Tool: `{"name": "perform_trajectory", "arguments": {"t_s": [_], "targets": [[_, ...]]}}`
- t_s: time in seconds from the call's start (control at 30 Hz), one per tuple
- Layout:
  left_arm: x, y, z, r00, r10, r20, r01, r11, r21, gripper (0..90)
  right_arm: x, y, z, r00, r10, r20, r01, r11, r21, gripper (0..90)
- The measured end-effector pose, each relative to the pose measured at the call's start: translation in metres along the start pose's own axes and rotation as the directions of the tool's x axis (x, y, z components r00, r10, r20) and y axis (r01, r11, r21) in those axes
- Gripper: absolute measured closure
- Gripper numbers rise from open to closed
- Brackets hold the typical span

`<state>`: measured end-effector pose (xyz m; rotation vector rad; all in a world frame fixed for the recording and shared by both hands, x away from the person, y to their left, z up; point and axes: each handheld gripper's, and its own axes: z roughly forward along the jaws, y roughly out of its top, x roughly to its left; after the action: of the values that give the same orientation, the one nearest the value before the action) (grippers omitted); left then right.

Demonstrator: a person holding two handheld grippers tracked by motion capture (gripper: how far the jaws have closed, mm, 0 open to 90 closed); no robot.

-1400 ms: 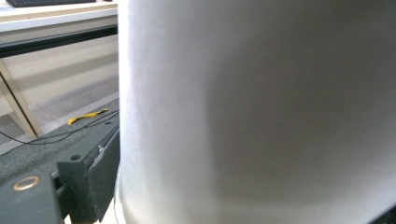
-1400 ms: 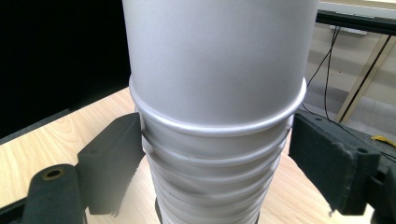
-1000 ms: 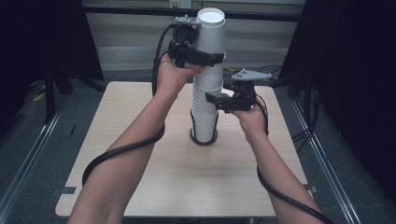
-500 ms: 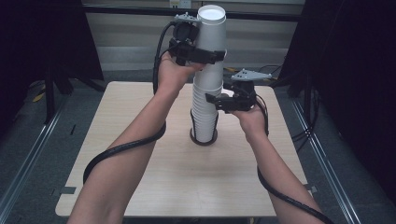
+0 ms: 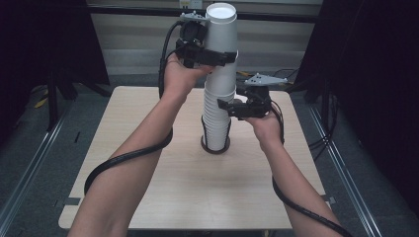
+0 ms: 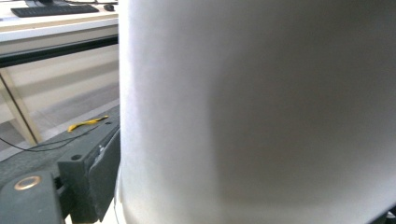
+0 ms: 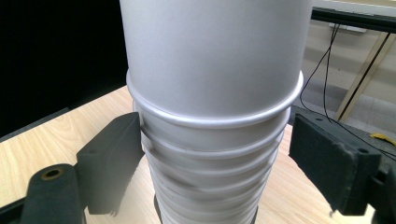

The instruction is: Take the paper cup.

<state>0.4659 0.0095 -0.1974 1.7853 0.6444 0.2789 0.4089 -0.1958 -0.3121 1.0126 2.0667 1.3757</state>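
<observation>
**Top cup half lifted off the stack**

Dark curtains and a pale wall frame the wooden tabletop where you work. Your left tongs are clamped across the top cup, one black jaw on each side of its wall, holding it high and upside down; in the left gripper view its white side sits right against the jaw. Your right tongs stand about half open around the cup stack: in the right gripper view the left jaw lies against the rims, while the right jaw stands clear with a gap, so I judge this a loose steadying hold rather than a grip. The stack stands upright mid-table on a dark ring.

By the look of it, the top cup is raised but its rim seems still to overlap the cup below. Left for you: pull it fully free and set it down, with many cups remaining.
</observation>
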Motion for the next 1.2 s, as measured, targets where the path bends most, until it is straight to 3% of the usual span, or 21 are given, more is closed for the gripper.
{"name": "perform_trajectory", "arguments": {"t_s": [0.8, 1.2], "targets": [[0.000, 0.006, -0.013, 1.0000, -0.002, -0.002, 0.002, 0.9997, -0.025, 9.9, 0.000, -0.002, 0.000, 1.0000, -0.005, 0.003, 0.005, 1.000, 0.006, 17.0], [0.006, 0.006, -0.032, 0.9998, -0.004, -0.019, 0.004, 0.9997, -0.024, 9.8, -0.001, -0.002, -0.003, 0.9999, -0.005, 0.011, 0.005, 1.000, 0.011, 17.0]]}}
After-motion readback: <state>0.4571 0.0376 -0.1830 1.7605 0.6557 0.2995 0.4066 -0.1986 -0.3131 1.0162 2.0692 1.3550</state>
